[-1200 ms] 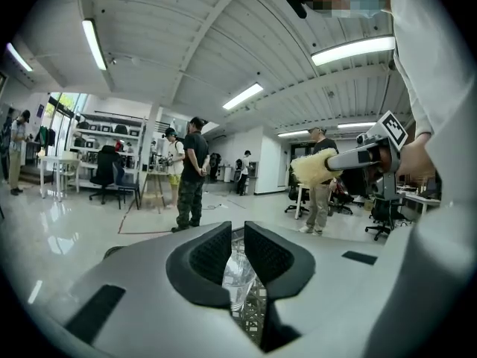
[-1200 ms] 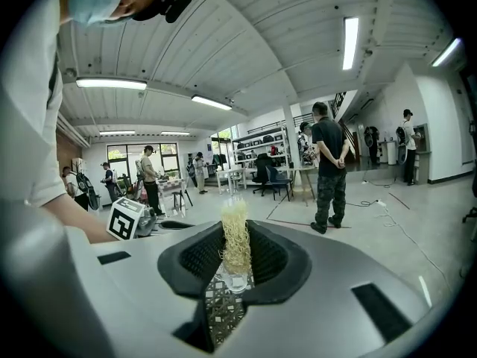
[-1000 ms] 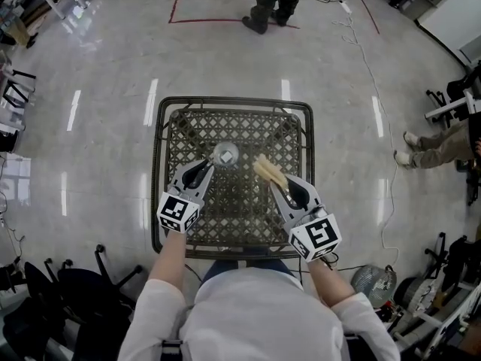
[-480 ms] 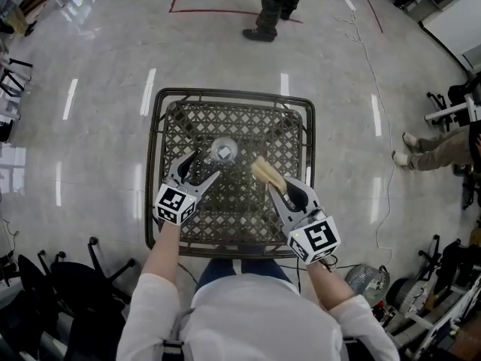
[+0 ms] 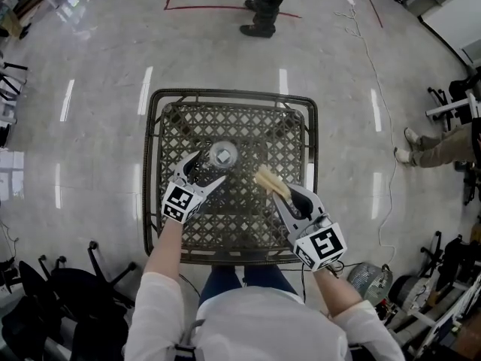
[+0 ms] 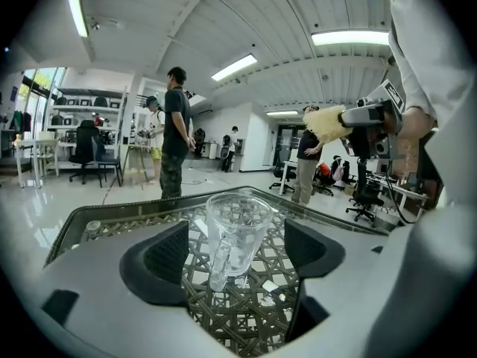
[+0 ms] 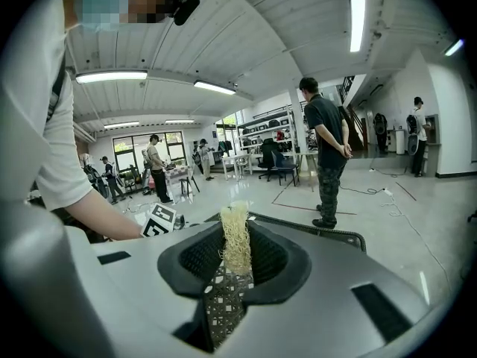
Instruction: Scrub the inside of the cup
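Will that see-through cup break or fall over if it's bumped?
The cup looks like clear glass, so probably stiff, slippery and breakable. It stands tall on a narrow base on the lattice table, so a shove might tip it.

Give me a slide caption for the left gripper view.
Left claw, jaws opening, frames a clear glass handled cup standing upright between them, untouched, on a dark woven lattice table.

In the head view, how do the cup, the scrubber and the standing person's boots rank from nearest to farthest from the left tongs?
The left tongs are opening, with the cup loose between them.
1. cup, just ahead.
2. scrubber, to the right, held in the right tongs.
3. boots, on the floor far ahead.
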`<state>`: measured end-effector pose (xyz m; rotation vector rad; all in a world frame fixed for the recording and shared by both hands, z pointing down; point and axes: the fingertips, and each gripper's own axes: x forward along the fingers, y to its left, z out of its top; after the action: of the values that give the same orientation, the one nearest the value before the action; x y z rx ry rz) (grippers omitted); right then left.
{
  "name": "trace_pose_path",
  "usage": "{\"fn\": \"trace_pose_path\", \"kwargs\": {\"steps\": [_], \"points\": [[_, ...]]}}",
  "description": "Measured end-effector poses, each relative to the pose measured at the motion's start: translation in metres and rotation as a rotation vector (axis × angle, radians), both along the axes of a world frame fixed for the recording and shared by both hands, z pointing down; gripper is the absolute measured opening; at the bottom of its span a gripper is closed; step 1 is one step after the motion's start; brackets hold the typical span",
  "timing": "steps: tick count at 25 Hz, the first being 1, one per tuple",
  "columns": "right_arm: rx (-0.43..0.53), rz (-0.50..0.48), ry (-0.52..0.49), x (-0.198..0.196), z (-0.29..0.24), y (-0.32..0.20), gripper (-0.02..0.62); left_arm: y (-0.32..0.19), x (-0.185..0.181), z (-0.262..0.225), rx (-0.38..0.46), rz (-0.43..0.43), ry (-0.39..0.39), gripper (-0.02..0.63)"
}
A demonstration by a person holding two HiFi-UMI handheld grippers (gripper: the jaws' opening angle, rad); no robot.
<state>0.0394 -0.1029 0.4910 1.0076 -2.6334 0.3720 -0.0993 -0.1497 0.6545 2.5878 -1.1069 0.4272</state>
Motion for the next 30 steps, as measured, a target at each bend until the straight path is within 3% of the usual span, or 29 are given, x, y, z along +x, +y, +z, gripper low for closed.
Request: {"fn": "trace_pose_path", "kwargs": {"steps": [22,30], "points": [[-0.061,-0.010,0.009,0.010,0.036,-0.006,0.091,-0.034,0.032,0.025,0.084,0.069,-0.015,0.382],[-0.077,0.009,0.019,0.020,0.050,-0.009,0.091,-0.040,0.042,0.025,0.130,0.084,0.016,0.382]]}}
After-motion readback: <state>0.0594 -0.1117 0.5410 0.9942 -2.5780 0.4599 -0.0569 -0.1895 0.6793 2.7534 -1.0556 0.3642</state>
